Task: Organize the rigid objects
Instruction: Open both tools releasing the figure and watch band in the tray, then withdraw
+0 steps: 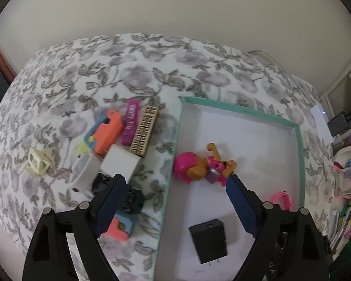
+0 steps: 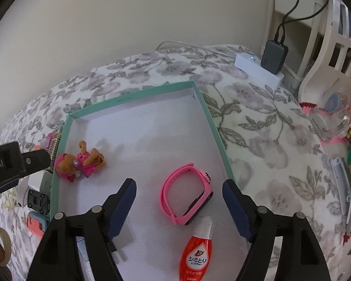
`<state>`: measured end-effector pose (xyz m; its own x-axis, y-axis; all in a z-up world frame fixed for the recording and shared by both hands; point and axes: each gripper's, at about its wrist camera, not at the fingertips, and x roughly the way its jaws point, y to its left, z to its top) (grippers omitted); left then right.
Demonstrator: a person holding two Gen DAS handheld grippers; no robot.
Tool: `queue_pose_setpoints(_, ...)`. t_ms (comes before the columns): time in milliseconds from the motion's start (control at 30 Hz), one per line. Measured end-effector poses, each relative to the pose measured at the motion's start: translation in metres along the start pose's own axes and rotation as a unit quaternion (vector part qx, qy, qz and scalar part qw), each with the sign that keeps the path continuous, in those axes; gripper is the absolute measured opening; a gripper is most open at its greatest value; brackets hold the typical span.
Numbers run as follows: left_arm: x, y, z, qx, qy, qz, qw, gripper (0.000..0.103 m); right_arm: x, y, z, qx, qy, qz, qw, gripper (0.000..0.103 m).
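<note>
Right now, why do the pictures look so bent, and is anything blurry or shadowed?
Left wrist view: a fisheye lens curves the flowered bedspread and darkens the corners; the toy dog is sharp and casts a faint shadow in the teal box. Right wrist view: same bending, soft even light, a soft shadow beside the pink watch, slightly soft edges.

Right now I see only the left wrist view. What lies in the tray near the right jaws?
Observer: A pink watch lies on its side, just ahead of them.
Operator: Is anything else there?
Observer: A red bottle lies flat in the tray, with its cap toward the watch.
Operator: Does the right gripper hold something?
Observer: No, its jaws stand open and empty.
</note>
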<state>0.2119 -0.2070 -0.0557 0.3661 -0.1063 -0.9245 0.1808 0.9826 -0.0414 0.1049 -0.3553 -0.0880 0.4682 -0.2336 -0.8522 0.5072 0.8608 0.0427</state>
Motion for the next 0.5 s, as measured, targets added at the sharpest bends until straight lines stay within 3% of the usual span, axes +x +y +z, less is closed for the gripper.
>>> queue_pose_setpoints(67,0.001,0.005,-0.001,0.002,0.0,0.011,0.9999,0.088,-0.002,0.0,-0.001,0.002,-0.002,0.0,1.0,0.095)
queue_pose_setpoints(133,0.002,0.009,-0.002,0.006,0.0,0.025,0.9997,0.091,-0.003,0.001,-0.003,0.003,-0.003,0.005,1.0,0.099)
queue_pose_setpoints(167,0.005,0.012,-0.003,0.01,0.006,0.031,0.9995,0.094,-0.003,0.001,-0.004,0.002,-0.003,0.006,1.0,0.099)
queue_pose_setpoints(500,0.005,0.036,-0.01,-0.01,0.015,0.044,0.9989,0.095,-0.007,0.001,-0.013,0.011,-0.004,0.008,1.0,0.103)
